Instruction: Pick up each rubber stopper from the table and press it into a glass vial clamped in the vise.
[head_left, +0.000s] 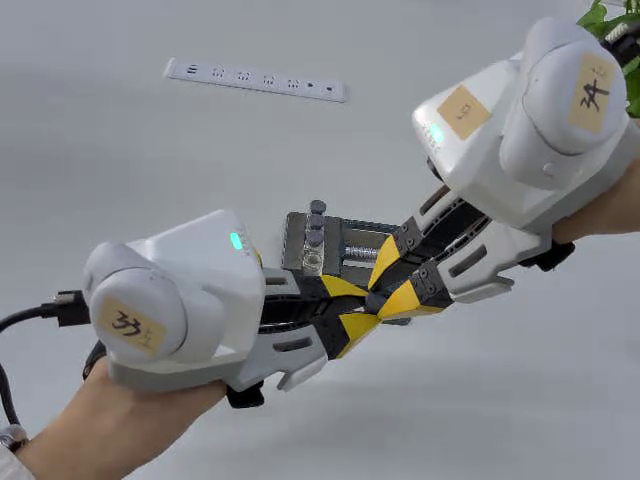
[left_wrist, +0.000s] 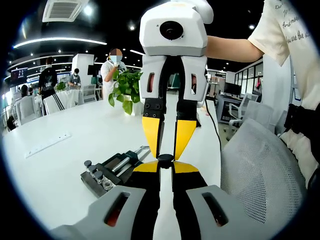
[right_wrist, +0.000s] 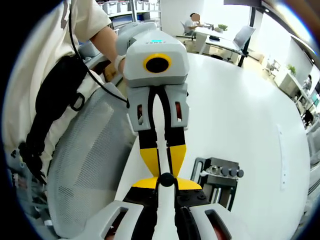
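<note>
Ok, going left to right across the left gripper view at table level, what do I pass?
Power strip → vise holding glass vials → right gripper, claw tips at a black rubber stopper → mesh chair.

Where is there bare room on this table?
Bare table lies between the power strip and the vise, and on the near side of the right gripper. Crowded by the vise, where the left gripper meets it.
</note>
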